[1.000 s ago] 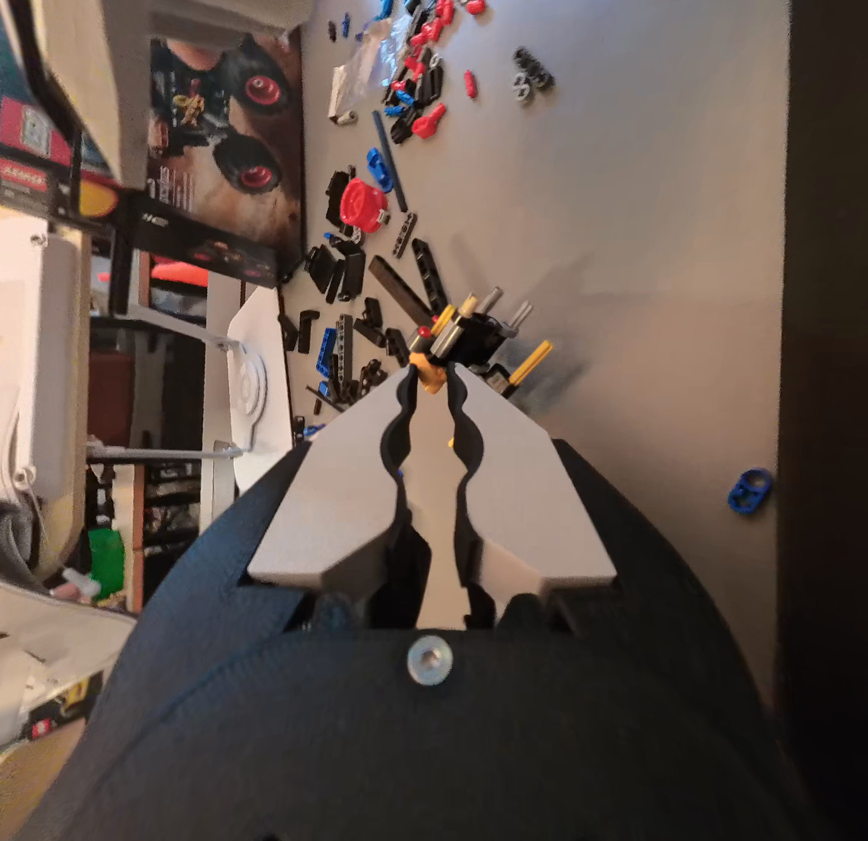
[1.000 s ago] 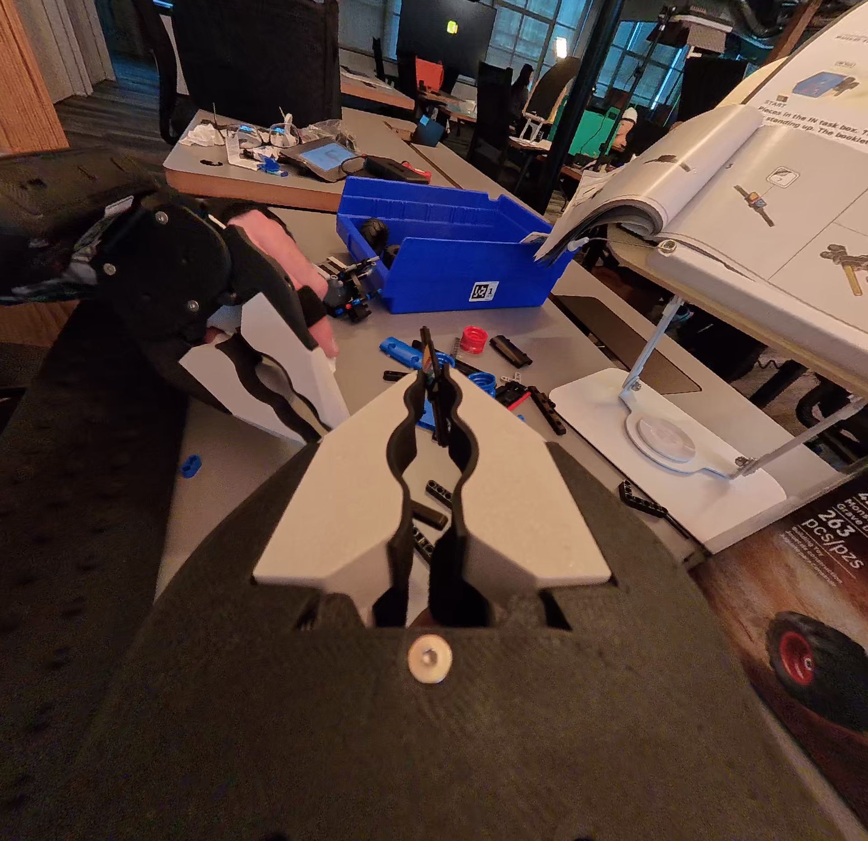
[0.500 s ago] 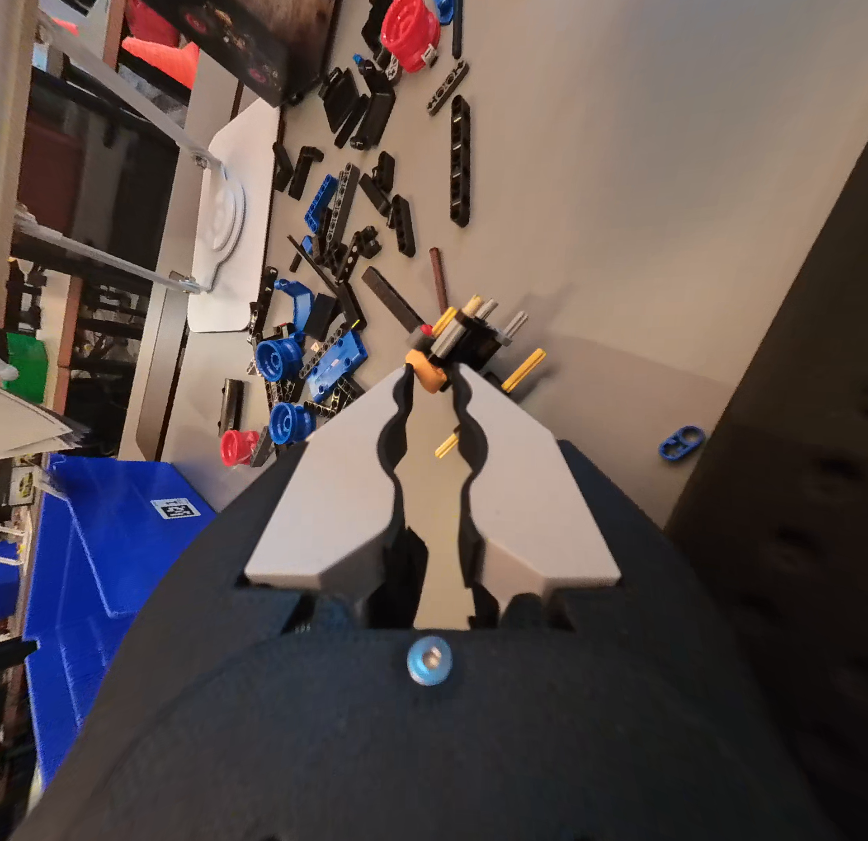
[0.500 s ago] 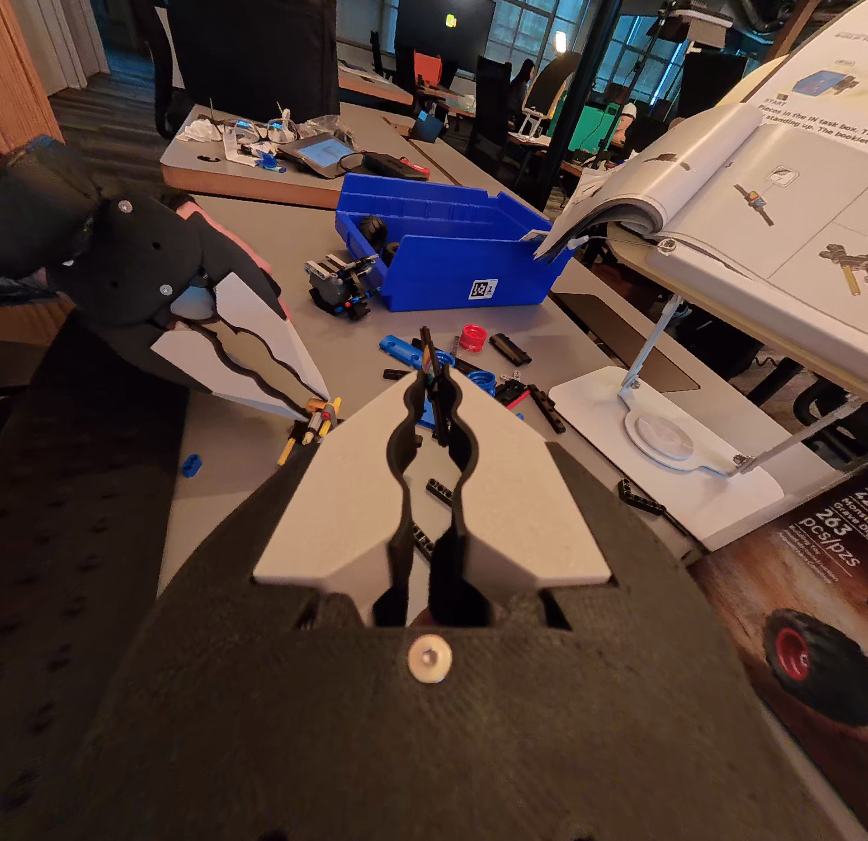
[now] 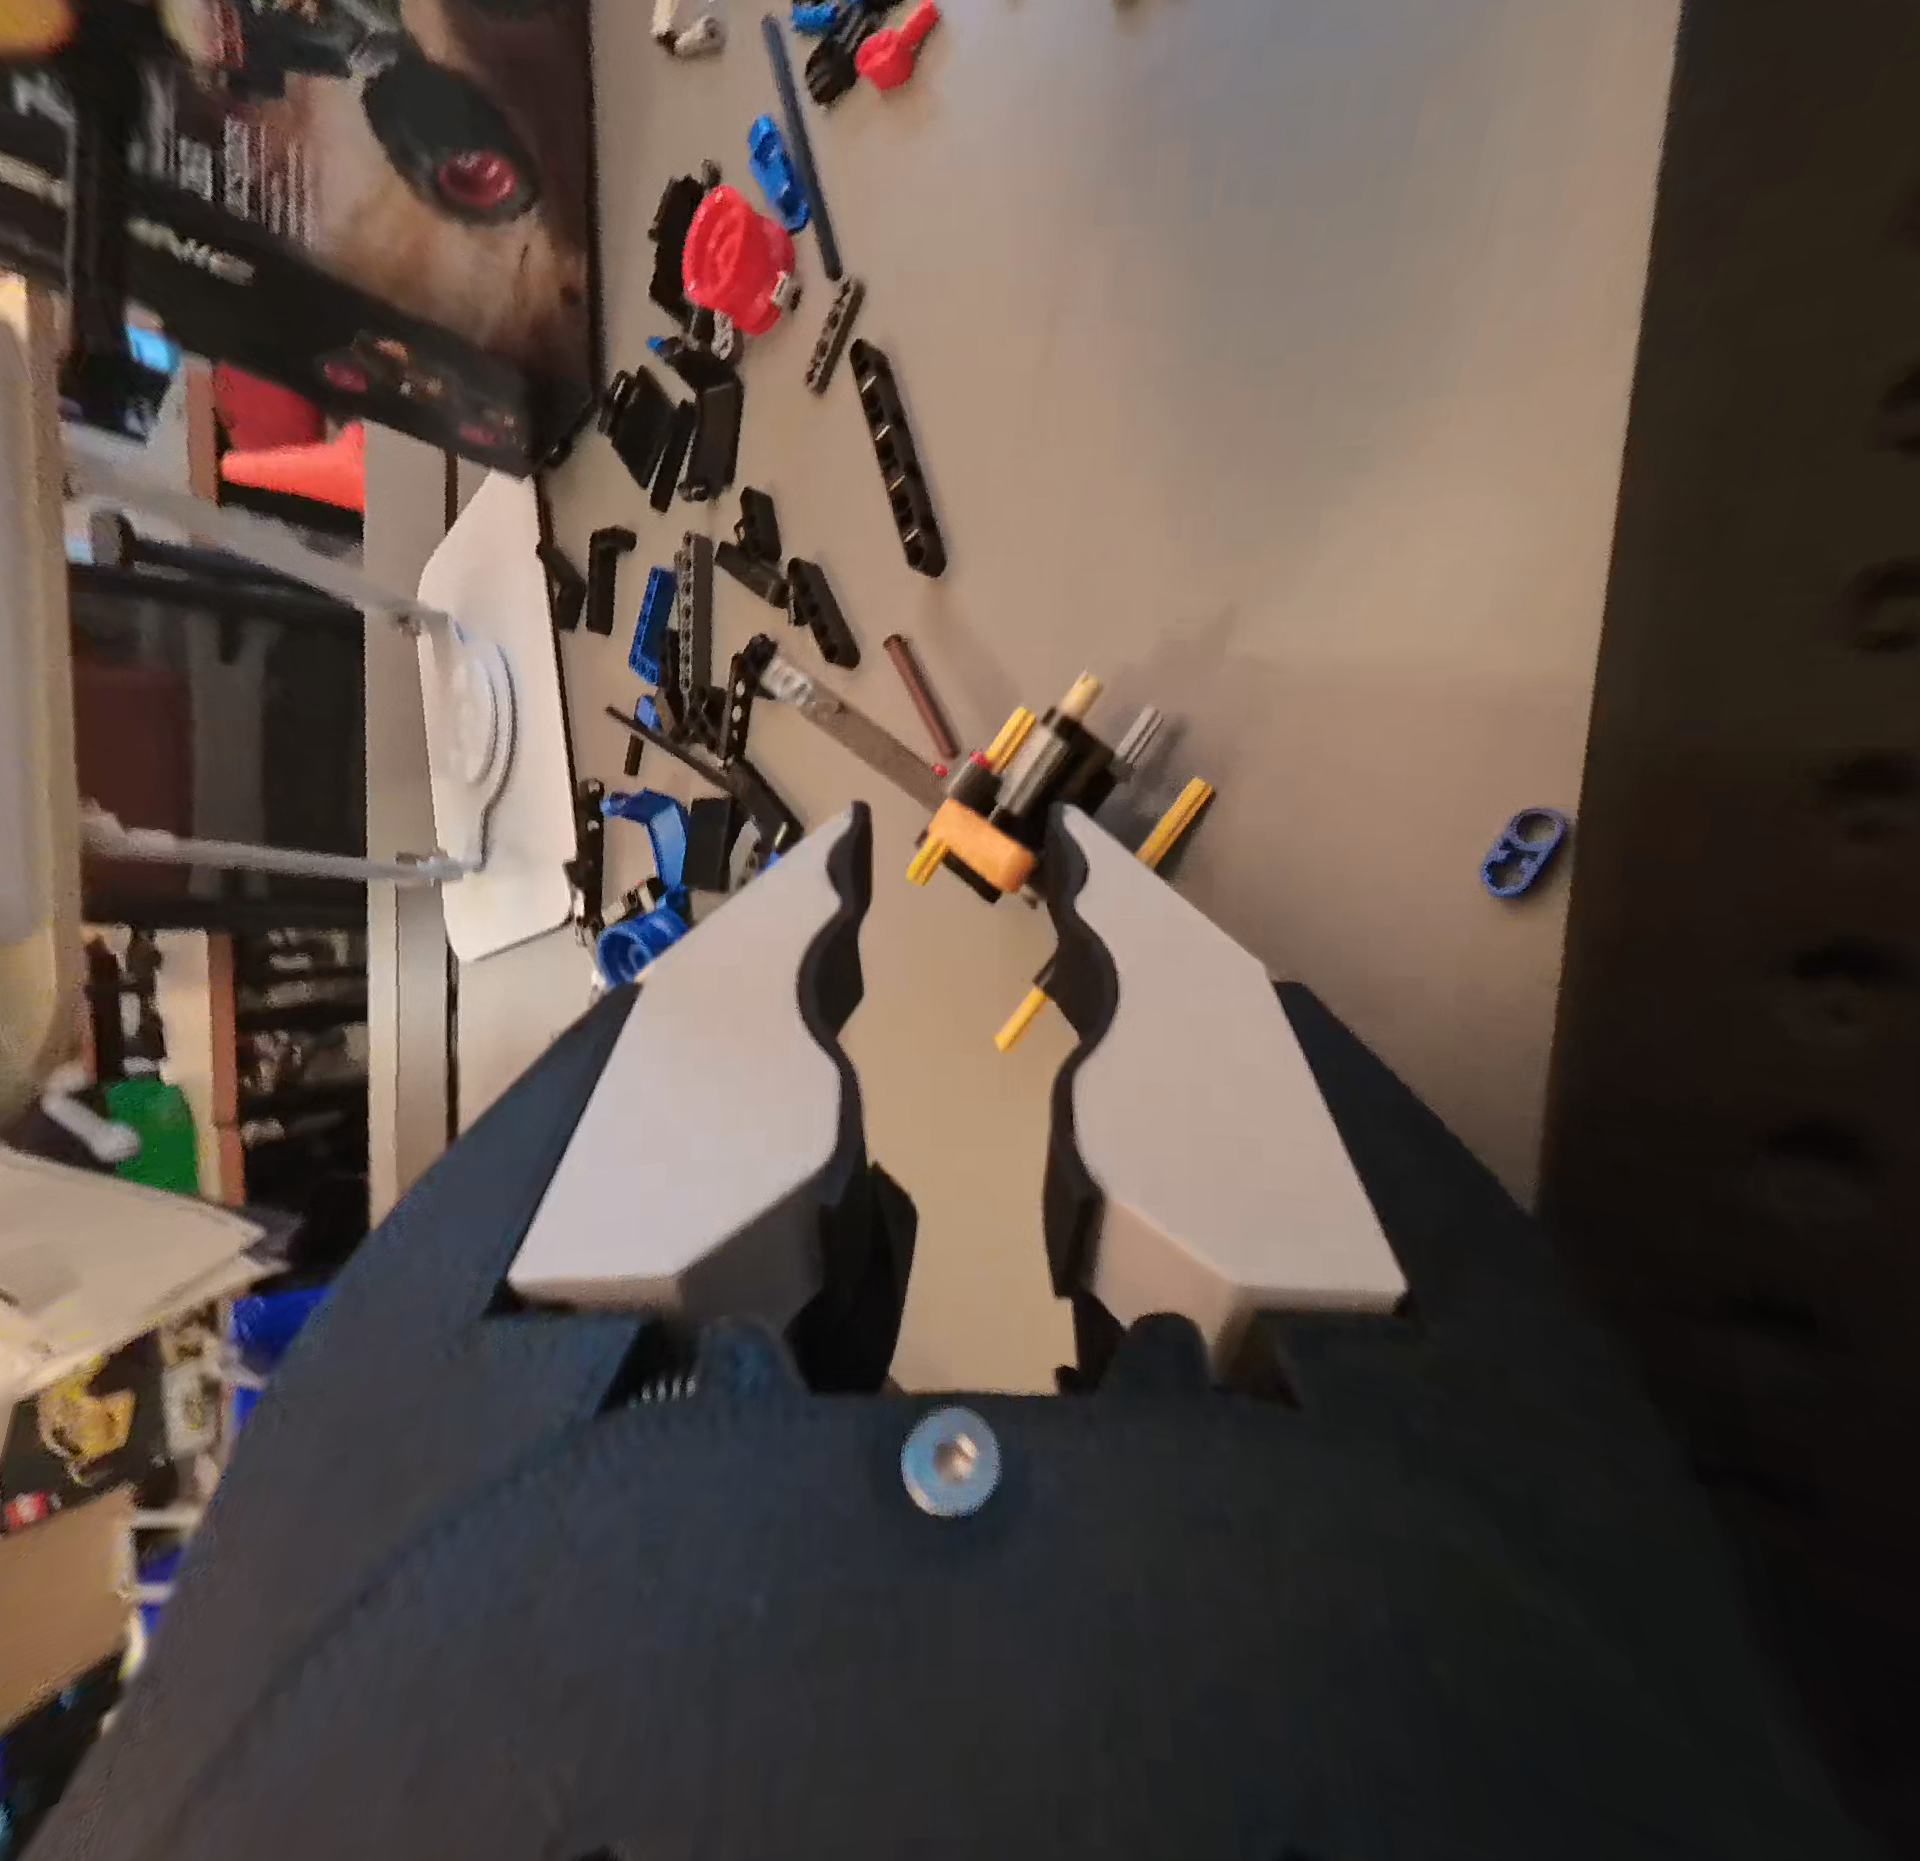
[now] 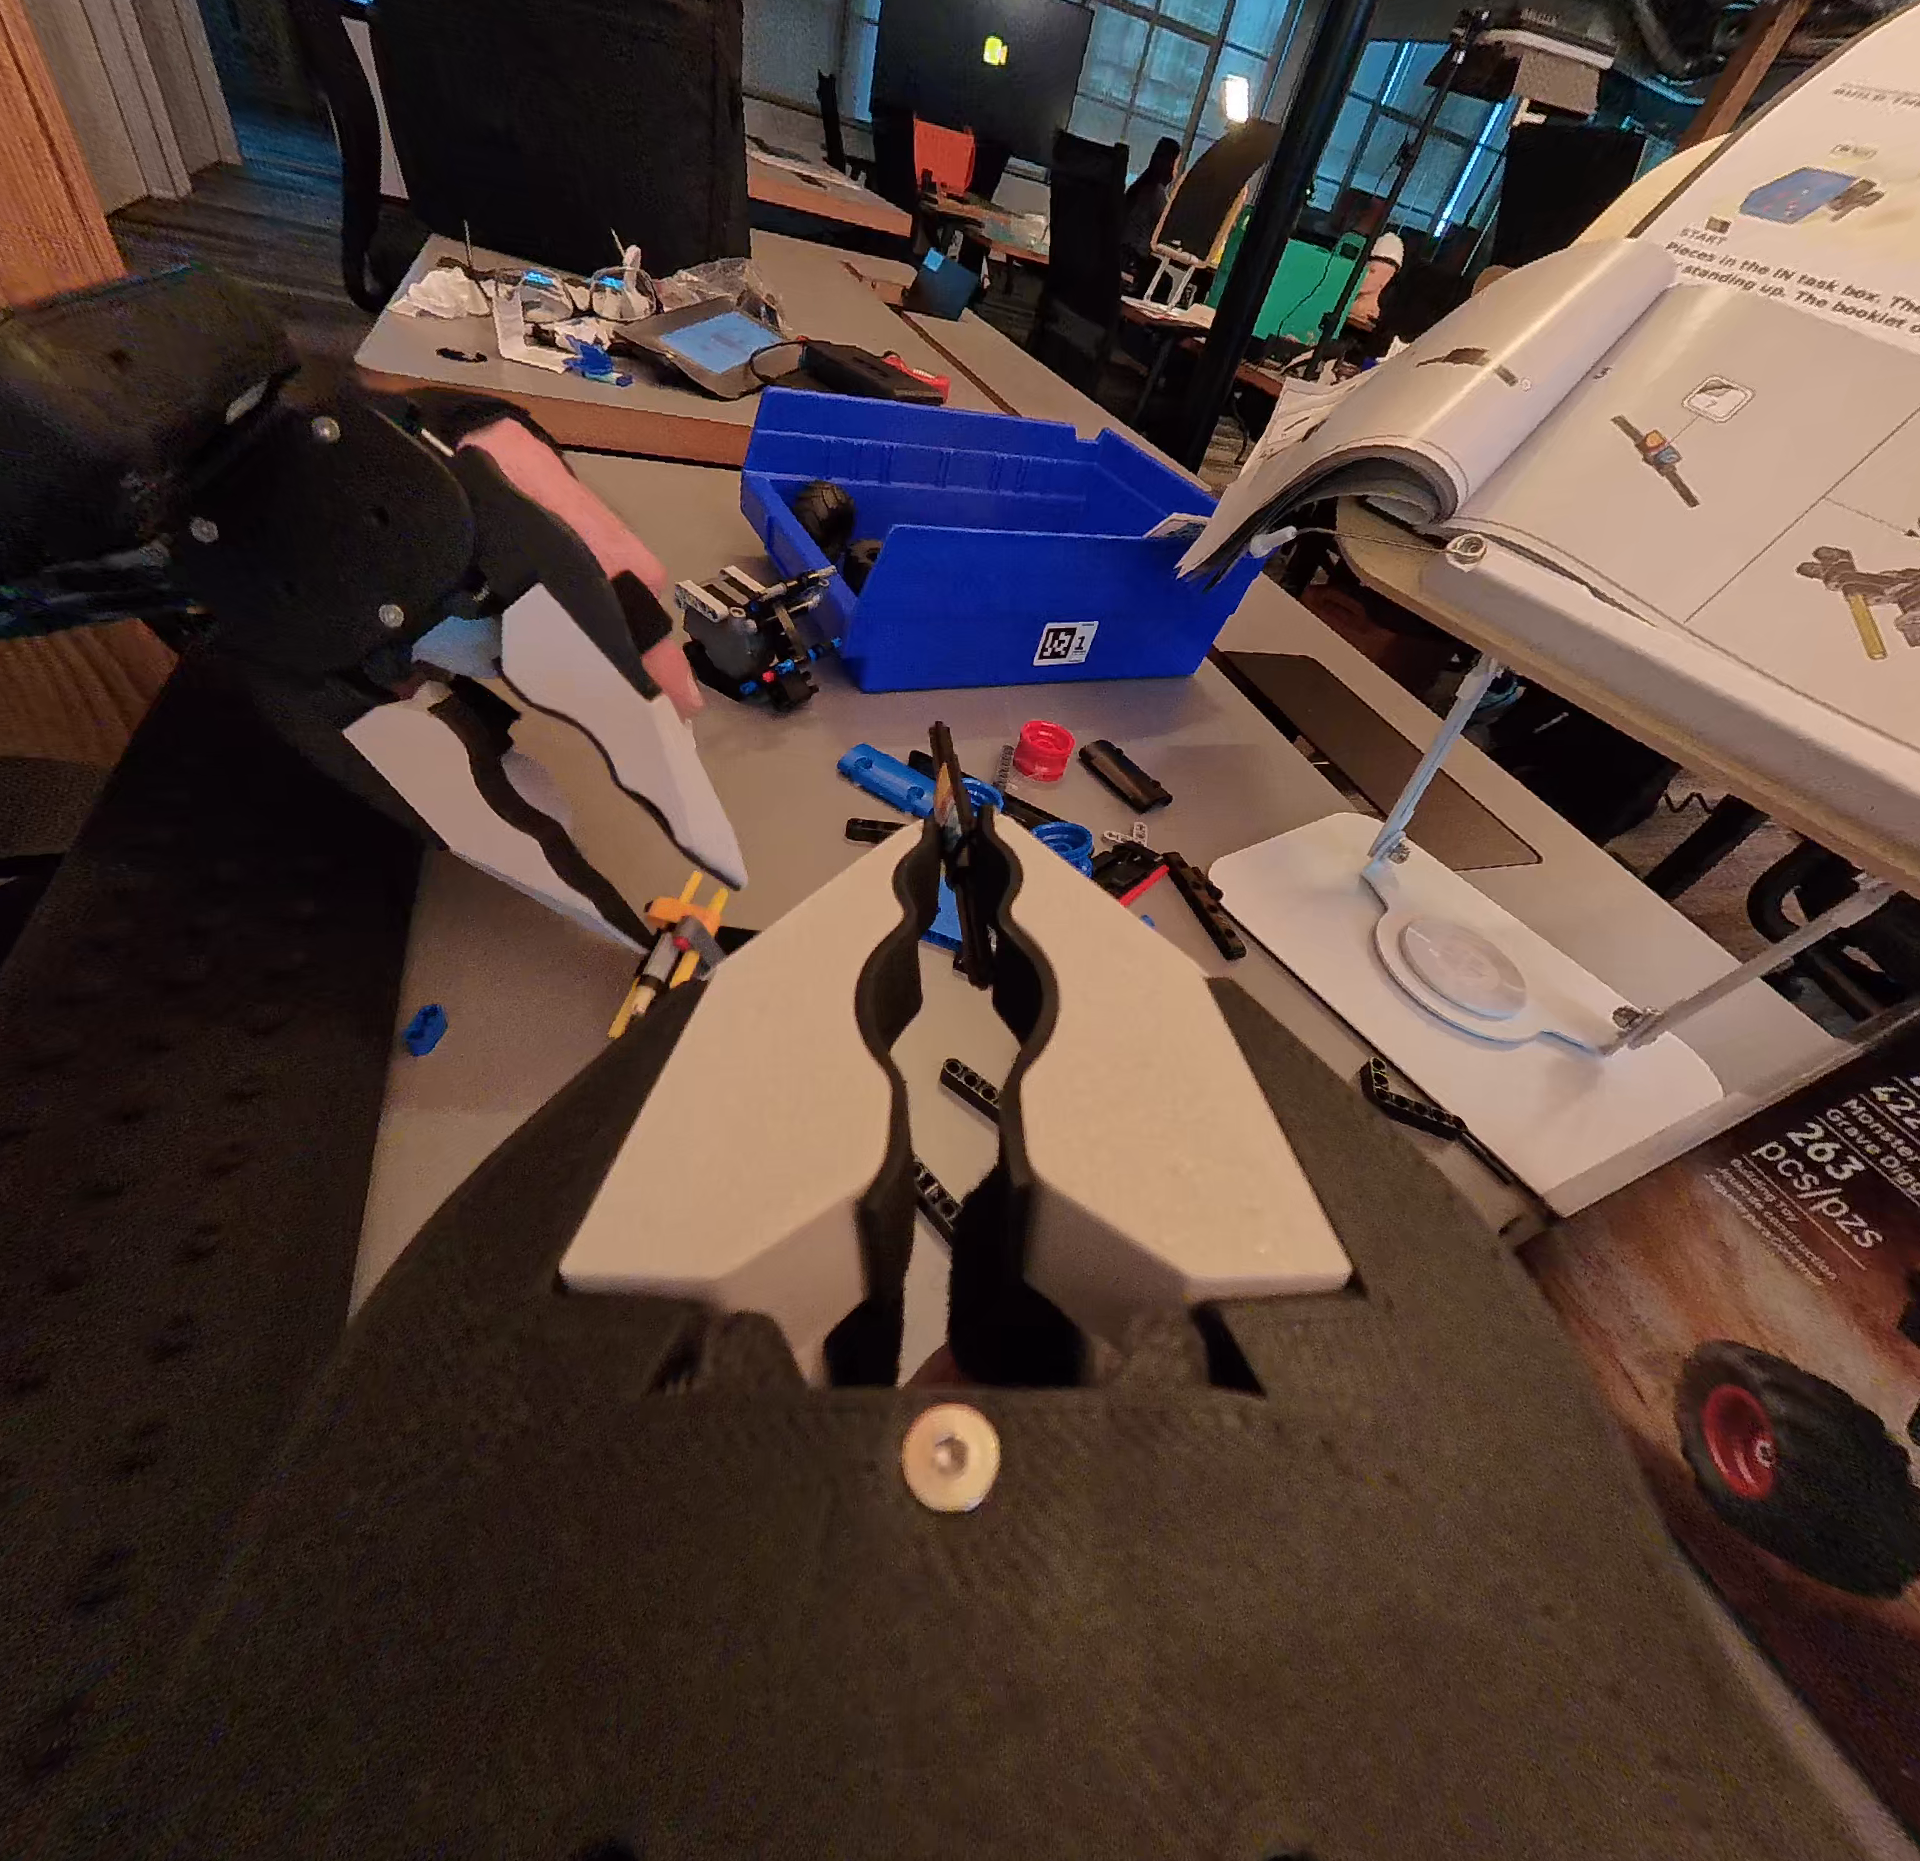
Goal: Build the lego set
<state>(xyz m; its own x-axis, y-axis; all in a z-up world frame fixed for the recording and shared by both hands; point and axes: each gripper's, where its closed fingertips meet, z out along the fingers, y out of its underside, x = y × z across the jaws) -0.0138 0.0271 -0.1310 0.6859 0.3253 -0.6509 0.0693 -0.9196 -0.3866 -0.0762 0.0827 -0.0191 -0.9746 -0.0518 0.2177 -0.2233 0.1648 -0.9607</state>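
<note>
A small sub-assembly (image 5: 1023, 803), black with an orange block and yellow axles, lies on the grey table just past my left gripper's tips, close to the right finger. My left gripper (image 5: 958, 824) is open and holds nothing. In the right wrist view the left gripper (image 6: 623, 803) is at the left with the sub-assembly (image 6: 681, 938) at its tips. My right gripper (image 6: 956, 835) is shut on a thin black piece (image 6: 948, 772) that sticks up between the fingers, above the loose parts.
A blue bin (image 6: 997, 585) stands at the back with a partial build (image 6: 748, 637) beside it. An instruction booklet (image 6: 1558, 440) rests on a white stand (image 6: 1455, 959) at the right, next to the set's box (image 6: 1766, 1344). Loose pieces (image 5: 727, 585) are scattered on the table. A small blue link (image 5: 1522, 850) lies alone. My hands' fingertips stand some 15 cm from each other.
My left gripper has opened and let go of the sub-assembly, which now lies at its tips. The left wrist view has swung. The right gripper has stayed still with its black piece.
</note>
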